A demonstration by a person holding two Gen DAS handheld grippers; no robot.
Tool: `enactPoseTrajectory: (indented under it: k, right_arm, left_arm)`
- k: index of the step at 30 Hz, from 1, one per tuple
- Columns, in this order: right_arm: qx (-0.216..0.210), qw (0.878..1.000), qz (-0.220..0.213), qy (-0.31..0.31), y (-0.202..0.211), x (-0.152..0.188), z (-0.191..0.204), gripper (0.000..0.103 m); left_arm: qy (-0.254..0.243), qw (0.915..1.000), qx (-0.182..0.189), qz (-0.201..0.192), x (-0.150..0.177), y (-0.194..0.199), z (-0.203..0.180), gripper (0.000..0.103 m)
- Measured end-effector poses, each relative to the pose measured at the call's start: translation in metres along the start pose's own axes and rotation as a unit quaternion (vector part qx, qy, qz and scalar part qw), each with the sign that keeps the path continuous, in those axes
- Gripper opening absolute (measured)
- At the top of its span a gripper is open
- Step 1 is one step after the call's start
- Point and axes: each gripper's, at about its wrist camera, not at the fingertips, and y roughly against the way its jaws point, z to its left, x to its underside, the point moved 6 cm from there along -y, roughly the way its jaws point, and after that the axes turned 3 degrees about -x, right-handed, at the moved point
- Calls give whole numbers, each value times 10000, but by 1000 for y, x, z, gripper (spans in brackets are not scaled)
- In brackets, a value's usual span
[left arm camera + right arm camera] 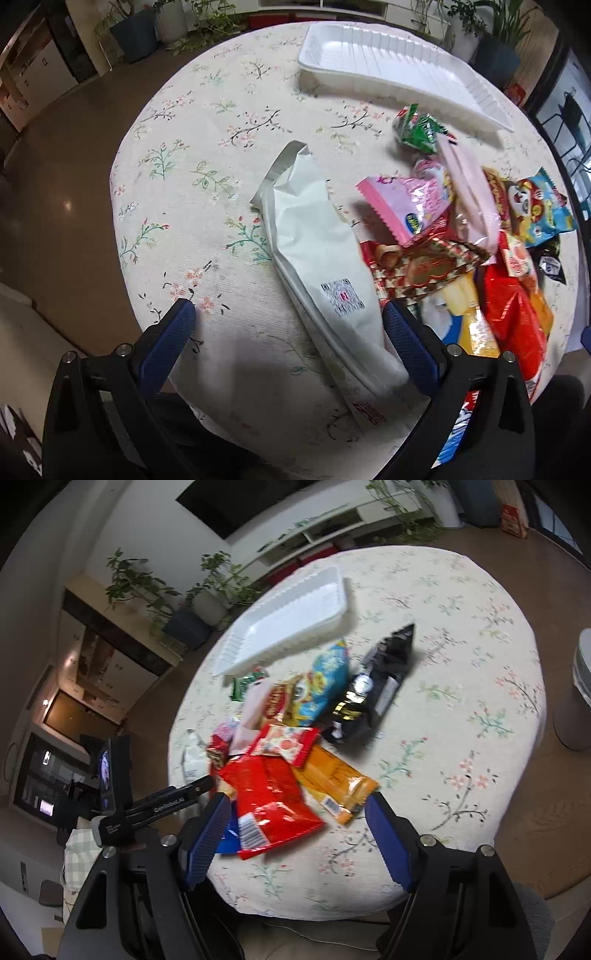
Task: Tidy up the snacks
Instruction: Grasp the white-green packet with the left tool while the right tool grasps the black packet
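Left wrist view first: the left tongs [288,314] stand wide apart with nothing gripped, hovering over the floral tabletop [207,177]. A long white pouch [317,258] lies flat between the fingers, its lower part against the inner side of the right-hand pad, though the pads are not pressing it. Beyond and to the right of those tongs sits the heap of snacks, a pink packet [406,206] on top, and farther ahead the white tray [399,74], empty. Over to the right wrist view: the right tongs [297,805] are open, gripping nothing, with a red packet [269,797] and an orange packet [336,779] lying between the fingers. A black bag [376,686] rests farther ahead, beside a blue packet [325,686]; the tray [288,624] lies beyond, ahead and to the left.
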Motion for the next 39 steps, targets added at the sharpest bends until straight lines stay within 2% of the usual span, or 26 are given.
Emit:
enactPoseTrajectory:
  k: [4, 9, 13, 14, 15, 16, 17, 21, 25, 32, 36, 39]
  right_arm:
    - [215, 9997, -118, 46, 3, 0, -8, 78]
    - [536, 9980, -202, 271, 2, -1, -6, 78]
    - [899, 9940, -444, 445, 4, -7, -7, 78]
    - [1048, 9918, -551, 490, 5, -11, -10, 78]
    - [1177, 9897, -638, 510, 7, -16, -14, 78]
    - [1257, 9884, -683, 511, 7, -20, -16, 78]
    - [1313, 9878, -688, 479, 7, -26, -20, 78]
    - [1283, 9898, -535, 324, -7, -42, -28, 73]
    - [1256, 9910, -253, 385, -30, -50, -22, 68]
    - [1446, 9895, 59, 56, -65, -64, -33, 66]
    - [1829, 9826, 243, 214, -81, -71, -39, 66]
    - [2012, 9785, 236, 383, -86, -75, -40, 61]
  left_arm:
    - [-228, 9997, 1, 130, -1, -12, 10, 100]
    - [-399, 9992, -28, 14, -11, -16, 18, 100]
    - [-701, 9964, -417, -219, -18, -14, 13, 98]
    - [-774, 9956, -443, -285, -17, -11, 10, 94]
    - [-817, 9954, -358, -340, -14, -6, 5, 80]
    - [-771, 9964, -84, -336, -12, -4, 3, 65]
    - [-712, 9969, 95, -313, -10, -4, 3, 59]
    - [-767, 9962, 243, -328, -8, -1, 0, 45]
    - [-826, 9955, 323, -333, -6, 1, 3, 37]
    - [-1091, 9921, 500, -370, -3, 0, 5, 35]
    - [-1227, 9900, 519, -467, -2, 0, 5, 35]
    - [-1251, 9889, 593, -536, -1, 0, 6, 35]
